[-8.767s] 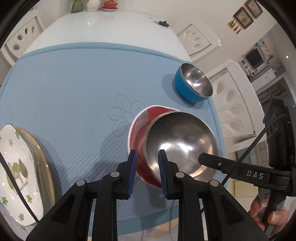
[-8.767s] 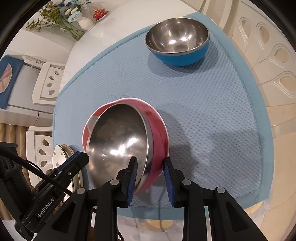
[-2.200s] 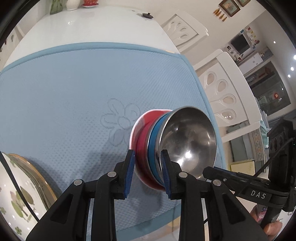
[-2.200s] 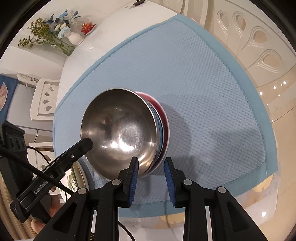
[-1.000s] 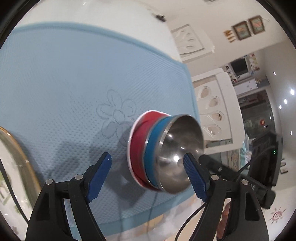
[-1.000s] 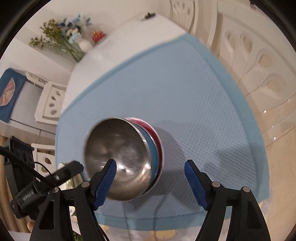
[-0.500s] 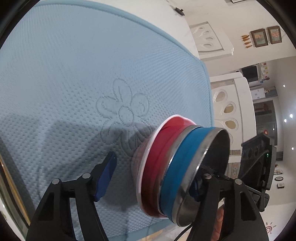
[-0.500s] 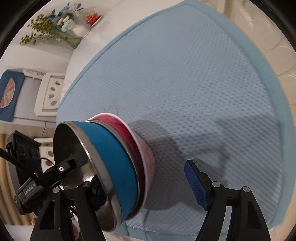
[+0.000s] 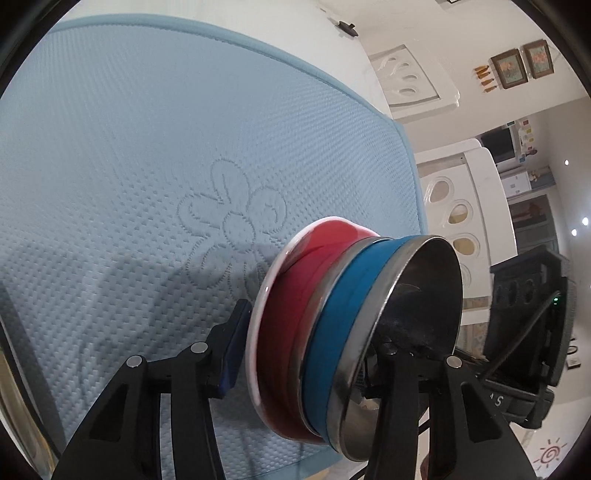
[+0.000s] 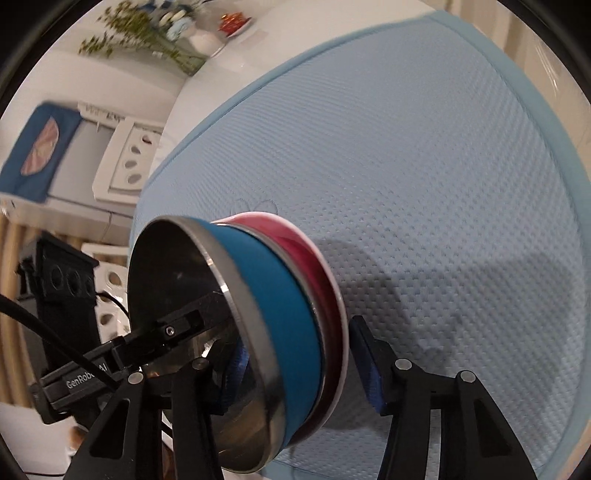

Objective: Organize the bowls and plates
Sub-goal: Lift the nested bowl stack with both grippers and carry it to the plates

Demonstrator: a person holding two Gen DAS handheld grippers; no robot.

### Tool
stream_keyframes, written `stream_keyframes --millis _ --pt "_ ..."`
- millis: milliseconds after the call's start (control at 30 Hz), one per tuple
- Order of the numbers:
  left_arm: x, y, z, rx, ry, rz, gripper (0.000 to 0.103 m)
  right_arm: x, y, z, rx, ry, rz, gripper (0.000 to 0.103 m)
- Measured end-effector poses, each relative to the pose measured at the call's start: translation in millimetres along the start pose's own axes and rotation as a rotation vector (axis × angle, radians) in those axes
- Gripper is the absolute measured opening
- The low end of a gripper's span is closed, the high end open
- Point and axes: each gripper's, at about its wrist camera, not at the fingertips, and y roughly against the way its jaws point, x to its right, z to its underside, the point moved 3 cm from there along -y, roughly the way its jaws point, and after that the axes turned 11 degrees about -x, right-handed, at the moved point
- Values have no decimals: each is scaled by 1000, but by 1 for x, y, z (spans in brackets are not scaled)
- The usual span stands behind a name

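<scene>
A stack of nested bowls sits near the front edge of the light blue mat: a red bowl at the bottom, a blue bowl with a steel lining on top. It also shows in the right wrist view, red bowl under blue bowl. My left gripper is wide open and straddles the stack, one finger under it, the other inside the steel rim. My right gripper is wide open and straddles the stack from the opposite side. Whether the pads touch the bowls is not clear.
A gold plate rim shows at the far left edge of the left wrist view. White chairs stand beside the white table. A vase of flowers and a small red dish stand at the table's far end.
Both grippers let go of the stack's rim, opened wide, then moved in low around the stack from opposite sides. Earlier, the blue bowl went from the mat's far corner into the stack.
</scene>
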Motion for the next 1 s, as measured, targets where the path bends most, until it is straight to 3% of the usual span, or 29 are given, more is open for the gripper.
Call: stream_keyframes --millis 300,633,833,1000 --pt "19 13 3 47 -31 -102 44 -3 6 1 0 -35 7 51" --pt "28 53 10 131 6 -118 43 -15 32 -2 -9 -66 -12 51" --pt "29 91 19 202 49 -124 43 -39 45 -2 -37 -37 -33 51" --pt "17 128 27 229 103 -184 42 -80 43 1 -61 -19 -42 51"
